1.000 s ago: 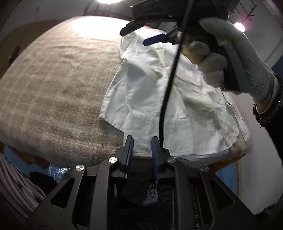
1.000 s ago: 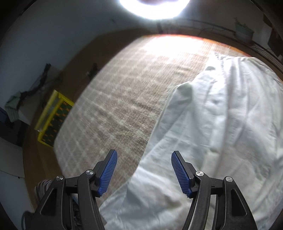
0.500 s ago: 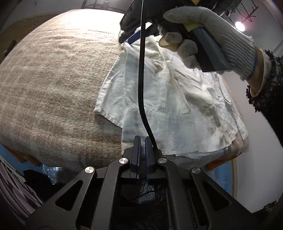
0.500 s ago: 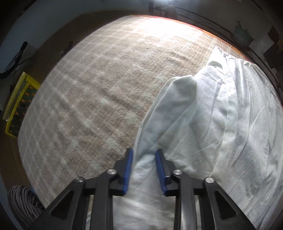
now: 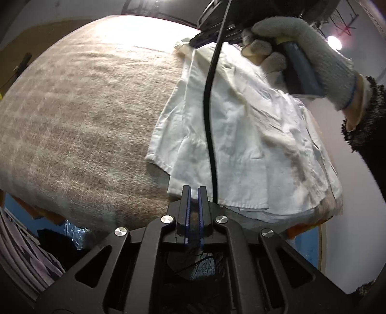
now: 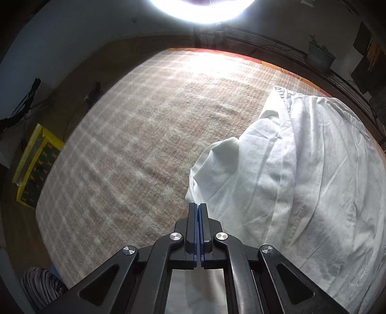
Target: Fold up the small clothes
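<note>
White shirt point(image 5: 241, 135) spread, rumpled, on a tan checked blanket point(image 5: 79, 116) over the table, lying toward the right side of the surface, with its near hem hanging close to the table's front edge. Left gripper point(image 5: 194, 190) low at that near hem, blue pads drawn narrow with only a thin slit between them, tips touching the shirt's edge; whether any cloth is pinched between them, impossible to tell. Black cable point(image 5: 208, 116) arching over the shirt from above down to just right of the left gripper. At the far end of the shirt, a gloved hand point(image 5: 296, 55) wrapped around the handle of the other tool, with that tool's dark tip at the collar end of the shirt. From the right wrist view, right gripper point(image 6: 198, 209) pressed fully together, pads flat against each other, clamped on a fold of the white shirt point(image 6: 289, 174) right at the tips; cloth also showing below, between the gripper's arms. Sleeve lump bunched just ahead and to the right of the tips, the rest of the shirt filling the right of the view. Checked blanket point(image 6: 135, 135) bare to the left. Yellow-edged mat point(image 6: 33, 169) on the floor beyond the table's left side. Strong lamp glare point(image 6: 202, 9) overhead.
</note>
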Demonstrator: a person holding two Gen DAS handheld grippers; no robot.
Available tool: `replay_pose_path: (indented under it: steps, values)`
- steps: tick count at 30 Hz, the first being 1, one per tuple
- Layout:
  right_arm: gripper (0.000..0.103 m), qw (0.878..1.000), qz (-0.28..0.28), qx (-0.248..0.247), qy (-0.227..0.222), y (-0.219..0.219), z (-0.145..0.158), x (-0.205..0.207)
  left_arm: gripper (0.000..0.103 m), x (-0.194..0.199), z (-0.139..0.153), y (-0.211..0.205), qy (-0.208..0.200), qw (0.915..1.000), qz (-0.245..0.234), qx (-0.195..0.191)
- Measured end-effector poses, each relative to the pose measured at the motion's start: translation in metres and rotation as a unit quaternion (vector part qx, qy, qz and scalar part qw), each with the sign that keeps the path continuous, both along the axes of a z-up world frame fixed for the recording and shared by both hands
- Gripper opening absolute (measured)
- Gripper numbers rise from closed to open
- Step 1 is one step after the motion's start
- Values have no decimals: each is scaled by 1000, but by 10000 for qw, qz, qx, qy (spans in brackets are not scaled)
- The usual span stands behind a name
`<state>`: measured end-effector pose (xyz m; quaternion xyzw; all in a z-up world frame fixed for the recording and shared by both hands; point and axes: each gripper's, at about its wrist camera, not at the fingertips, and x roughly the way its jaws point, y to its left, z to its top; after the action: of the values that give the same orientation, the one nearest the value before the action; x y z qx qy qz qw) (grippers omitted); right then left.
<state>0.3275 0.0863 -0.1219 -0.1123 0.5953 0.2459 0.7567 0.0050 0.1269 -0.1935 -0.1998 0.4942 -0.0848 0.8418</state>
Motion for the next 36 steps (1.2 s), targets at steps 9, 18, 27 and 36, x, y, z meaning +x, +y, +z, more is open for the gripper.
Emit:
replay_pose_path:
  steps: [9,18,27,36]
  values:
    - [2,9989,15,370,283,22,-10,17,4,-3,21,11,-232,9994,162,190]
    - [38,9954,229,926,58,-39,31,-25,10,-16,60,42,-682,9970,183,309]
    - [62,9766,-107,2064,591,-134,46,-121,44,27,42,42,-272,9992,157,256]
    - [35,9734,-546,1822,1275,-130,-31,-168,45,50,-5,30,218,9992,144,317]
